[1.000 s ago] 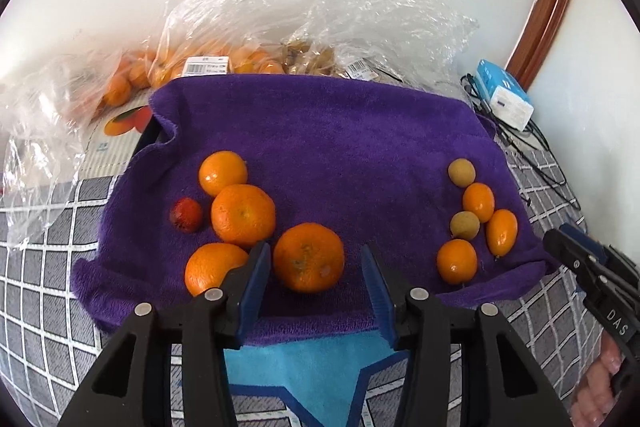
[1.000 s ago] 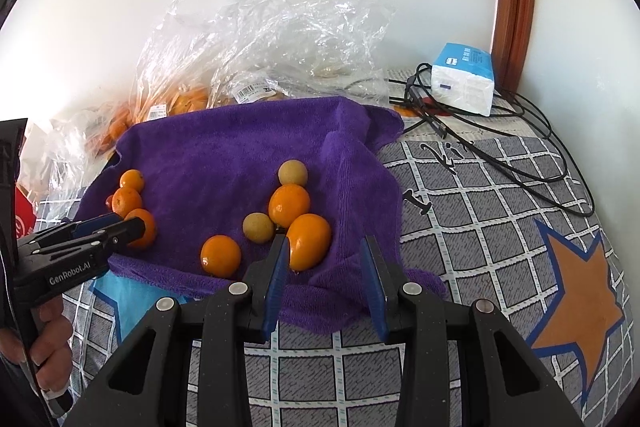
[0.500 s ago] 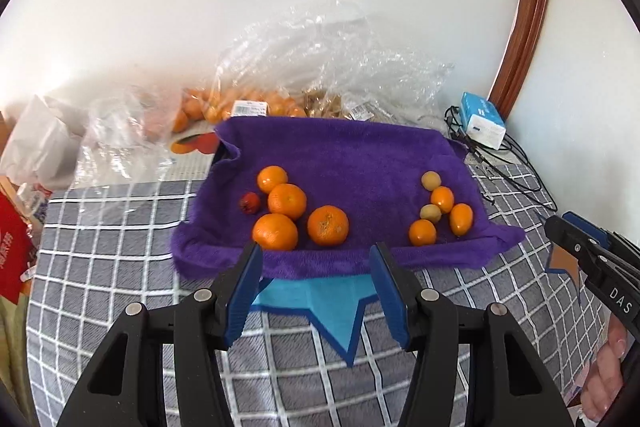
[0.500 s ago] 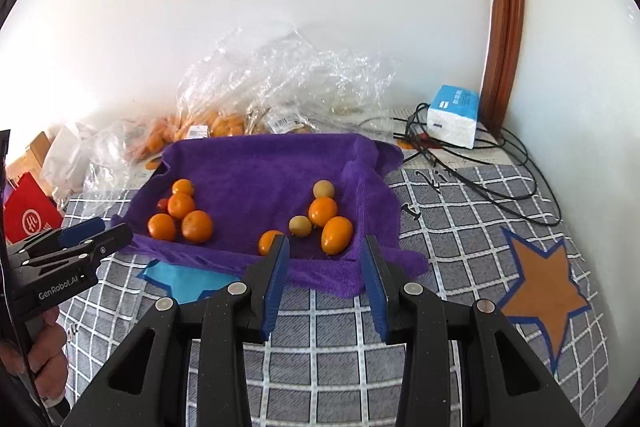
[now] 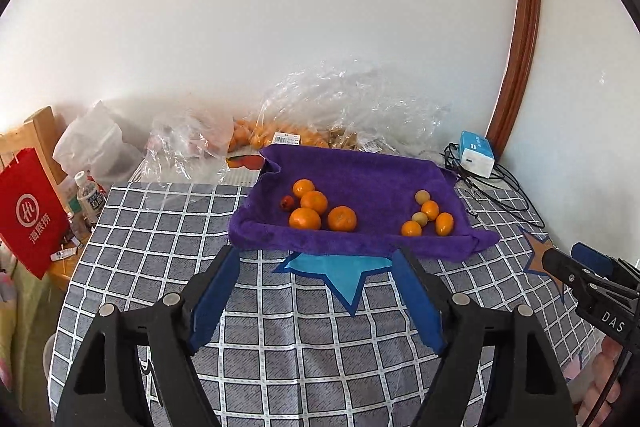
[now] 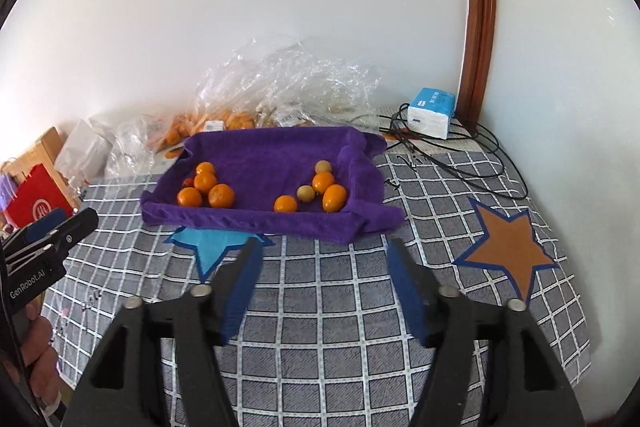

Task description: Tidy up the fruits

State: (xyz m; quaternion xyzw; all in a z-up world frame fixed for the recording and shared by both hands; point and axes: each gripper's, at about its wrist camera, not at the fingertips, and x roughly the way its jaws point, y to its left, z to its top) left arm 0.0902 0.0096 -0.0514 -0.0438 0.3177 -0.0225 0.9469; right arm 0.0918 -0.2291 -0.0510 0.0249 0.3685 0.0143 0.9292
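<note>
A purple towel (image 5: 360, 175) (image 6: 272, 151) lies on the checked tablecloth and bears two groups of fruit. On its left are several oranges (image 5: 305, 219) (image 6: 221, 195) and a small red fruit (image 5: 286, 203). On its right are small orange and yellow-green fruits (image 5: 430, 210) (image 6: 322, 182). My left gripper (image 5: 318, 259) is open and empty, well back from the towel's front edge. My right gripper (image 6: 322, 247) is open and empty, also short of the towel. Each gripper shows at the edge of the other's view.
Clear plastic bags with more oranges (image 5: 280, 135) (image 6: 224, 119) lie behind the towel by the wall. A blue-white box (image 5: 476, 157) (image 6: 432, 111) and black cables (image 6: 472, 163) sit at the back right. A red bag (image 5: 28, 211) and bottles (image 5: 90, 197) stand left.
Both grippers have pulled back and up from the towel, so the fruit looks far smaller. Both stay open and empty. The fruit has not moved.
</note>
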